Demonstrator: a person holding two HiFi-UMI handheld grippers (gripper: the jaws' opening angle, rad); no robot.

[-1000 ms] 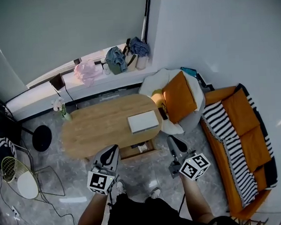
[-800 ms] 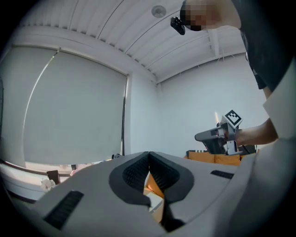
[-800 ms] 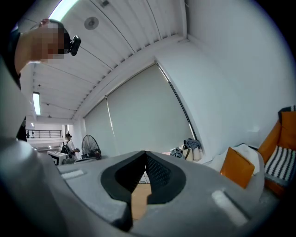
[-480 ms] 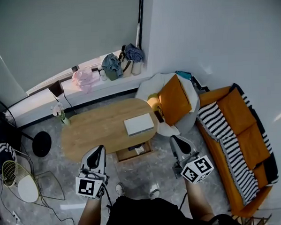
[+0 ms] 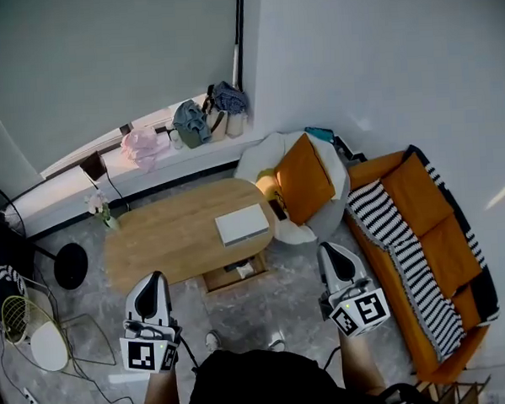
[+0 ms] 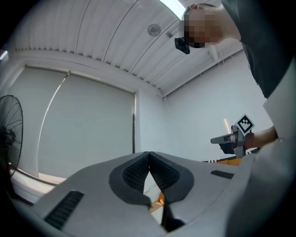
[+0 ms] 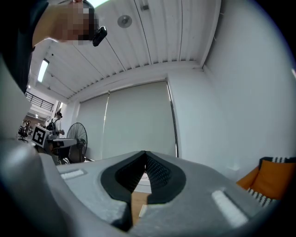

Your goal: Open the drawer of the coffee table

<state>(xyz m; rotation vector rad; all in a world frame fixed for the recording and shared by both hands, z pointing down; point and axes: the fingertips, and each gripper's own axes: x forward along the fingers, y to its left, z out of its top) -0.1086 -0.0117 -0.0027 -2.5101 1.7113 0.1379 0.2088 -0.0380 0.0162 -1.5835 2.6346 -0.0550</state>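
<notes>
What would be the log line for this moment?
drawer: open | left gripper: shut, empty | right gripper: shut, empty

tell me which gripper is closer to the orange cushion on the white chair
Right. In the head view the right gripper sits just below the orange cushion; the left gripper is well off to the left, below the coffee table's left half.

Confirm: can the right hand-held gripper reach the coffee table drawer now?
Probably, once lowered: the right hand-held gripper is shut and held off to one side of the drawer, with nothing standing between them.
</notes>
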